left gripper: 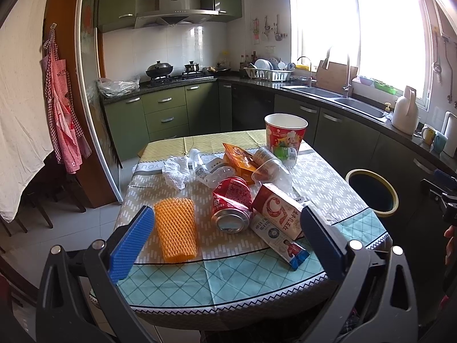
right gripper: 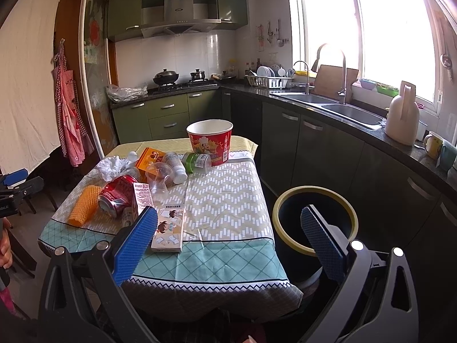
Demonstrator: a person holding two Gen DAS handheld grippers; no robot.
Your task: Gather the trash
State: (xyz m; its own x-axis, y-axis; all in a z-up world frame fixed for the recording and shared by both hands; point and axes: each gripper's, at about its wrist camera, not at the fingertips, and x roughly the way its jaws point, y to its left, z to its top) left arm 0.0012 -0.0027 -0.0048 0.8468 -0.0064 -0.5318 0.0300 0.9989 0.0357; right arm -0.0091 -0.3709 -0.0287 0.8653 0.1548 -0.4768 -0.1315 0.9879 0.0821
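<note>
— While both hover at the bench's point(right gripper: 217, 257) near edge, what do they hold?
— Nothing: left claw point(left gripper: 228, 243) and right claw point(right gripper: 228, 240) gape wide.
— Readable writing?
— A big "5" on the red-white carton point(left gripper: 278, 210) beside the red can point(left gripper: 232, 204); "YOU" on the cloth's far-left edge. The bin point(right gripper: 314, 223) stands off the bench's right edge.

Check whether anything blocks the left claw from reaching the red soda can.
Nothing visible does. The left claw is open, and the red soda can lies on its side directly ahead. The orange foam net sits to its left, the milk carton against its right.
</note>
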